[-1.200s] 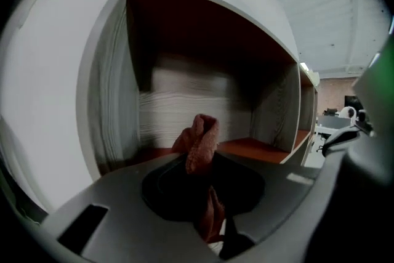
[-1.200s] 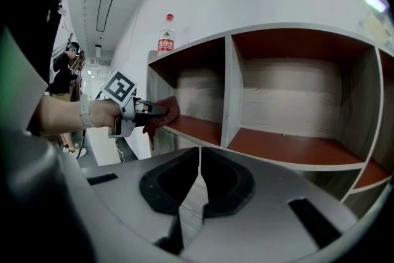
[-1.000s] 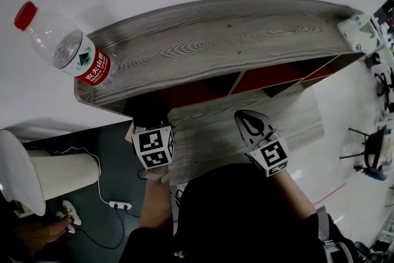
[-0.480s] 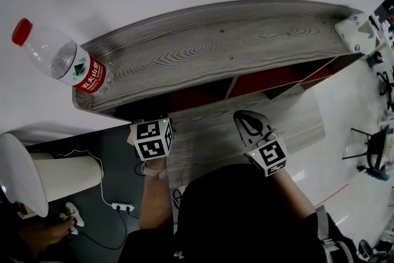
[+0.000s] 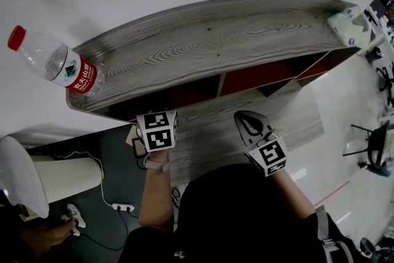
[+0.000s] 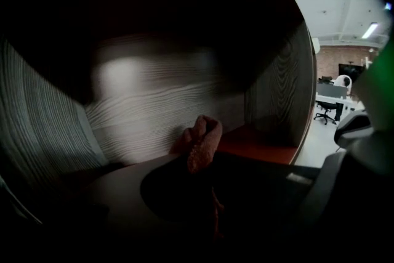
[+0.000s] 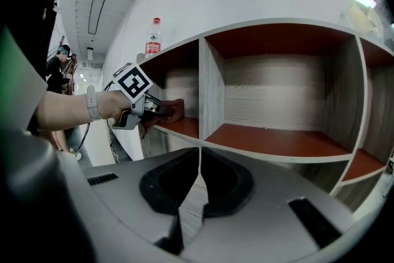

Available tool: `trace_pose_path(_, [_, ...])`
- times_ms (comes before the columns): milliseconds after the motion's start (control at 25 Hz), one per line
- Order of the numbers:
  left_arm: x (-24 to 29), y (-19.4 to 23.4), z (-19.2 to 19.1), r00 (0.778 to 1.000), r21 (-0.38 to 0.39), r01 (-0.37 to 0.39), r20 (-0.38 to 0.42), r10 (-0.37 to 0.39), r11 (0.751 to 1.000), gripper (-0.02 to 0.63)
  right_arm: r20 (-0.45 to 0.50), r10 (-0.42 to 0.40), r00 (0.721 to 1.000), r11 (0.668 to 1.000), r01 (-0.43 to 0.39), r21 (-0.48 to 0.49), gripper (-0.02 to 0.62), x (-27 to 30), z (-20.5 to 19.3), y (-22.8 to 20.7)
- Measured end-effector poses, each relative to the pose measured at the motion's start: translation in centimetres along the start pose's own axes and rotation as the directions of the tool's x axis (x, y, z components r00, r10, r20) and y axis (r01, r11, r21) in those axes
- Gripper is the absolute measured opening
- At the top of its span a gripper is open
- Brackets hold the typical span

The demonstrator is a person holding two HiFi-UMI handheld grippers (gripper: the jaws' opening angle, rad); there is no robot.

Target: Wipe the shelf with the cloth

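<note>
One shelf (image 5: 209, 46), one bottle (image 5: 58, 63), two grippers (image 7: 159, 109) (image 5: 245, 122), seemingly one cloth (image 6: 200, 143).

Open middle compartment (image 7: 277, 101) right of divider (image 7: 210, 89); bottle (image 5: 54, 63) atop shelf (image 5: 215, 40), left end.

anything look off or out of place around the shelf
Nothing looks spilled or damaged. The one stray item is the water bottle, standing upright on top of the shelf, at its left end.

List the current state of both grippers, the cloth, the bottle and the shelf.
left gripper: shut on cloth, inside shelf, left-end compartment.
right gripper: shut, empty, outside the compartments.
cloth: bunched between the jaws.
bottle: upright on the top board, capped.
shelf: standing, open-fronted.
</note>
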State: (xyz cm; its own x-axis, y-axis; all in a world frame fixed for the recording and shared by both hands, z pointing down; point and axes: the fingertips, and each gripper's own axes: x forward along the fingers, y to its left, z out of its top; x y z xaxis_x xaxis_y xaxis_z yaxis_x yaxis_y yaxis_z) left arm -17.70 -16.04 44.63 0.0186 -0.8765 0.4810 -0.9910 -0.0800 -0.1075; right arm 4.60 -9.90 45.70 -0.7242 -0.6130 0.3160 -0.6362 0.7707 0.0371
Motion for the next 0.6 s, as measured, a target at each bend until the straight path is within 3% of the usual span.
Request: trace_pose_path(600, [2.8, -9.7, 3.1, 0.984, 0.043, 0.175, 0.022, -0.176, 0.984, 0.064, -0.010, -0.134, 0.991, 0.991, 0.134, 0.031, 0.006, -5.4, -1.7, -4.6])
